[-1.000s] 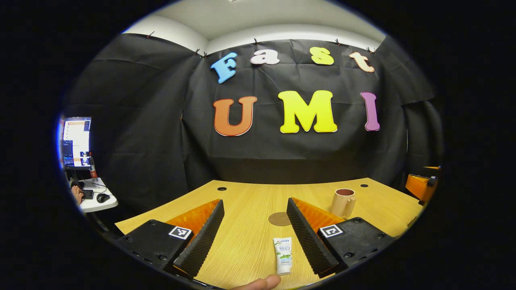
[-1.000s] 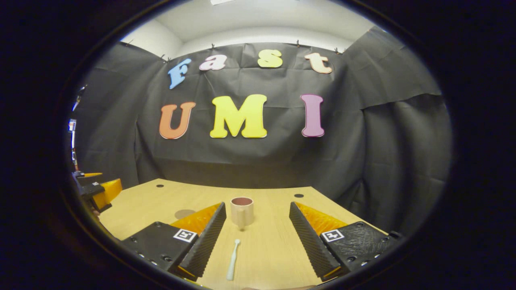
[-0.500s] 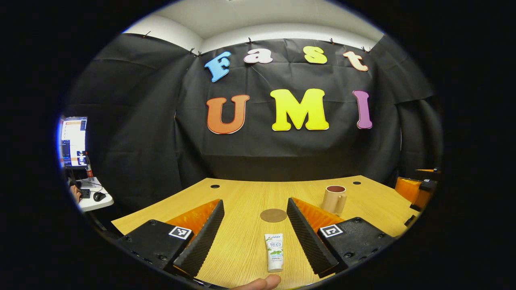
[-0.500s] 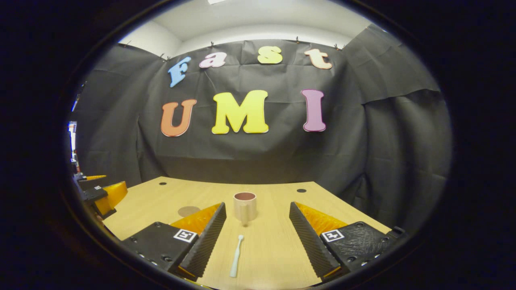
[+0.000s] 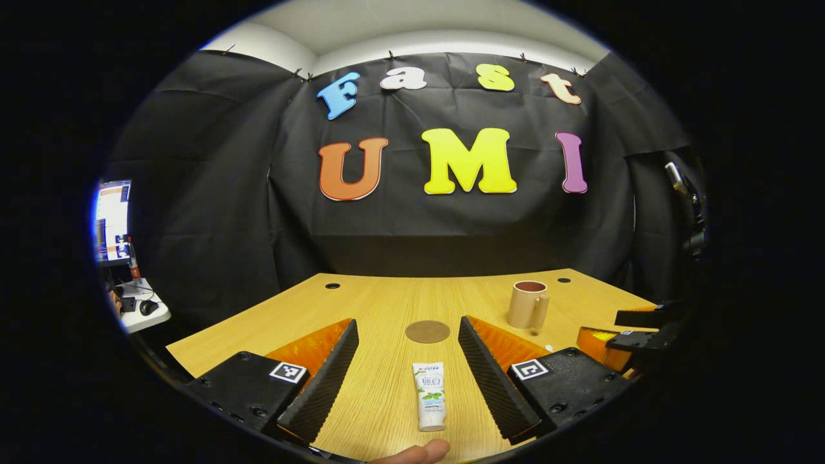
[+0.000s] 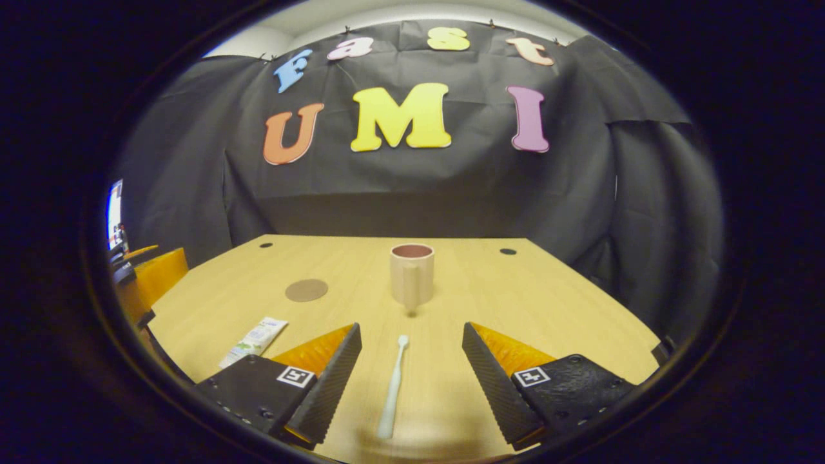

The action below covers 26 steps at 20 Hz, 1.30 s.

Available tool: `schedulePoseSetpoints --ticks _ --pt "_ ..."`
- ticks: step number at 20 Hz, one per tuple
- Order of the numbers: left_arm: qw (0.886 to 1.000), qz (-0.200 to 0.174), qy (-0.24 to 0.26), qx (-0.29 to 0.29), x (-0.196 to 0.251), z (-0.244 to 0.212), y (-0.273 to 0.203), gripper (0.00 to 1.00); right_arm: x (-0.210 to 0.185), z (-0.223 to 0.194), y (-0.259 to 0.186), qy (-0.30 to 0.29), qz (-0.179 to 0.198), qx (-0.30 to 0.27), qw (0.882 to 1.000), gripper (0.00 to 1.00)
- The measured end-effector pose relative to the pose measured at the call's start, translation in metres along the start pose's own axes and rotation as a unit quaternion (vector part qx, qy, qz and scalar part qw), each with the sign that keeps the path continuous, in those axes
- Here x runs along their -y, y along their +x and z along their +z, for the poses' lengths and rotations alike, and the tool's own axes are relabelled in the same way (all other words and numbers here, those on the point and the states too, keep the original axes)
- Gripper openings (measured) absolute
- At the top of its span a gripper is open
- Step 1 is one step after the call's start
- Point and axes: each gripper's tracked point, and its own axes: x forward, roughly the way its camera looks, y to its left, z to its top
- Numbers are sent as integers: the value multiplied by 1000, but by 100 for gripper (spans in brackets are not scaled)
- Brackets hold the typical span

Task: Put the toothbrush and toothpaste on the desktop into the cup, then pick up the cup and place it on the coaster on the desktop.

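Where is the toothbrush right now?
In the right gripper view, the toothbrush lies flat on the desk between the open right gripper fingers, just before the cup.

A pale wooden tabletop (image 6: 554, 303) carries an upright cup (image 6: 412, 275) at frame centre, a round coaster (image 6: 306, 290) to its left, a toothpaste tube (image 6: 254, 341) at lower left, and a toothbrush (image 6: 393, 386) lying flat at bottom centre.

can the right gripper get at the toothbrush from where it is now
Probably yes. The toothbrush lies flat on the desktop, lined up in the gap of the open right gripper, with nothing between them. The cup stands farther back, clear of the path.
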Motion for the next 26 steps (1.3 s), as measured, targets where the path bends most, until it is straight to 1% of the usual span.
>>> schedulePoseSetpoints --ticks 3,4,5,8,10,11,12,13,15,16,17,18,19,20,21,23,24,26 --pt "1000 1 -3 -15 -4 -14 8 99 -11 -20 21 -7 6 -40 999 94" --pt "1000 2 -5 -21 -6 -18 11 99 -11 -28 26 -9 6 -54 998 90" --pt "1000 3 -7 -26 -7 -22 14 99 -11 -32 31 -7 2 -66 998 89" --pt "999 2 -11 -41 -7 -32 21 99 -9 -46 45 8 -6 -99 995 72" --pt "999 0 -8 -50 -7 -37 25 99 -6 -51 50 6 -20 -111 994 67" --pt "999 0 -6 -54 -6 -39 27 99 -7 -50 54 7 -15 -114 993 58" --pt "998 -1 -3 -59 -5 -41 28 99 -11 -52 55 11 -9 -119 993 46" --pt "998 -4 -1 -64 -3 -44 30 99 -11 -53 58 21 -7 -129 991 50" --pt "997 -6 2 -71 -2 -49 30 100 -12 -59 60 42 -2 -142 989 33" --pt "997 -8 3 -74 -1 -51 33 100 -11 -63 60 43 -3 -149 988 29" --pt "997 -9 3 -78 0 -54 34 100 -9 -63 60 44 -2 -151 988 28" --pt "997 -10 2 -82 2 -56 34 99 -8 -64 61 51 -2 -151 987 24" --pt "996 -11 0 -86 3 -59 34 100 -8 -63 63 52 2 -154 987 11" --pt "996 -11 -1 -91 3 -61 34 100 -7 -63 57 57 2 -154 986 10" --pt "995 -12 -3 -96 4 -64 34 100 -7 -63 58 61 6 -158 986 4" --pt "994 -21 -7 -108 9 -68 32 99 -7 -63 58 70 11 -160 985 4" --pt "993 -27 -9 -117 15 -72 32 99 -7 -65 58 69 14 -158 985 1" --pt "989 -39 -9 -139 22 -81 31 99 -8 -63 53 74 23 -151 986 0"
